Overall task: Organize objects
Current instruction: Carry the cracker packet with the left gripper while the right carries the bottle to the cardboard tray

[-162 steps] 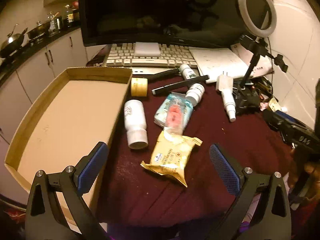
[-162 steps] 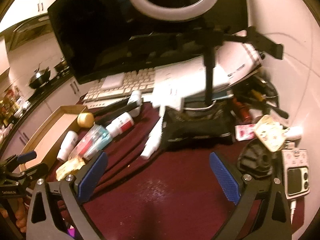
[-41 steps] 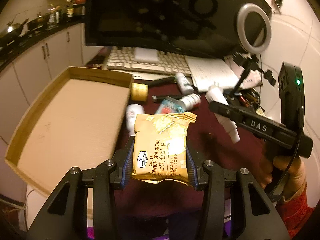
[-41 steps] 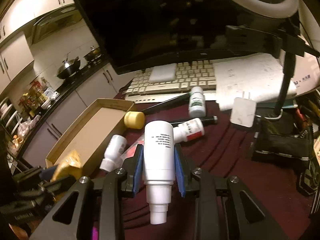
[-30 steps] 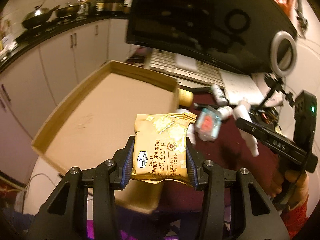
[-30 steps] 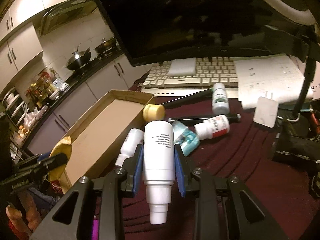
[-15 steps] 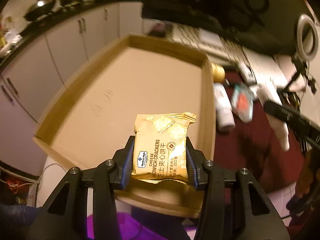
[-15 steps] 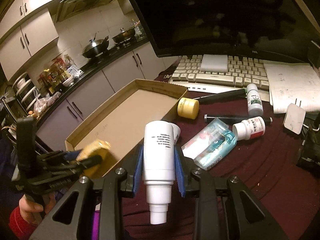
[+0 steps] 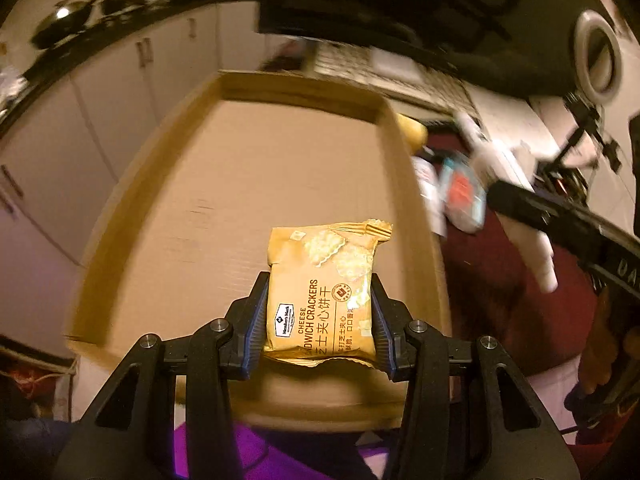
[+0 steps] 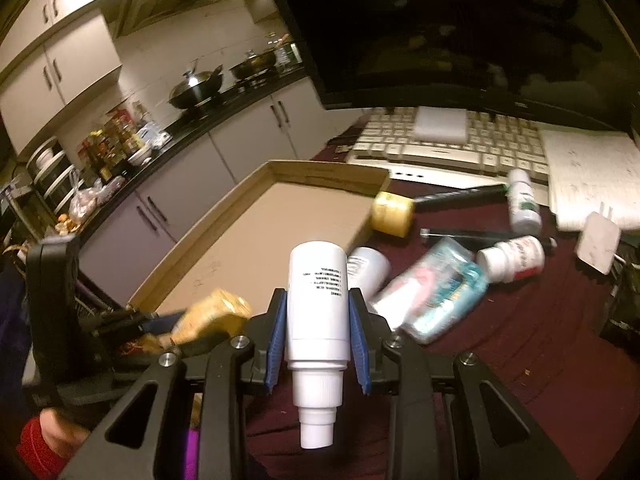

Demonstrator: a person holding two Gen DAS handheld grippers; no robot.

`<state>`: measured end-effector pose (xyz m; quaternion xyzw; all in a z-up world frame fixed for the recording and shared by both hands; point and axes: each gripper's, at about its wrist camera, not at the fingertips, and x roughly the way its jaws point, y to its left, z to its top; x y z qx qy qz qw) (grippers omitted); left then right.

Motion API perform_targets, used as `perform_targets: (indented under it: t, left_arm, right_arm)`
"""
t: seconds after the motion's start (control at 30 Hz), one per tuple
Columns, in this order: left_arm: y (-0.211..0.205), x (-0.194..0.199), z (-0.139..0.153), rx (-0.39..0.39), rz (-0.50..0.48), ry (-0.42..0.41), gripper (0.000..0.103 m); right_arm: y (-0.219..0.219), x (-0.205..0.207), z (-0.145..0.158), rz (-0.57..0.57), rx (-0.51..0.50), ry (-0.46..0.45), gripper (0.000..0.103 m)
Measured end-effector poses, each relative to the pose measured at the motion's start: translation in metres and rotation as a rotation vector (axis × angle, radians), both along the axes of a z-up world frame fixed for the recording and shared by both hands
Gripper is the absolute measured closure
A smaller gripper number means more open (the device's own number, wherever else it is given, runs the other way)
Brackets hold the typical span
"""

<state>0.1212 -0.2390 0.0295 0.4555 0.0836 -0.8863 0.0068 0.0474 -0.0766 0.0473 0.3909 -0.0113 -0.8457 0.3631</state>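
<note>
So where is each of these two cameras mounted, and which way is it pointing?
Left wrist: on the left gripper, looking down into the cardboard box past its cracker packet.
Right wrist: on the right gripper, facing box, keyboard and kitchen past its white bottle; a red-sleeved hand shows.
Shared: the box, and each shows the other gripper.

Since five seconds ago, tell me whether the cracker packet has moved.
Yes. The cracker packet, then lying on the maroon cloth, is now clamped in the left gripper over the cardboard tray.
</note>
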Motion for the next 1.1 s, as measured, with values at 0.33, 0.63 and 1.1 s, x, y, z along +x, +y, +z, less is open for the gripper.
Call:
perform_targets:
  t: [0.33,0.63,1.1]
  left_arm:
    - [-0.059,0.011,0.002,-0.027,0.119,-0.018,0.058]
    - [-0.076,0.010,-0.007,-0.042,0.138,-0.035,0.058]
    - [-0.081,0.008,-0.012,-0.036,0.141,-0.043,0.058]
  right_arm:
    - [-0.080,0.019,-0.016,0.224,0.005,-0.044,0.074]
    - [-0.120,0.028,-0.036,0.283,0.053,-0.070,0.074]
    - [-0.126,0.035,-0.047,0.294,0.104,-0.084,0.074]
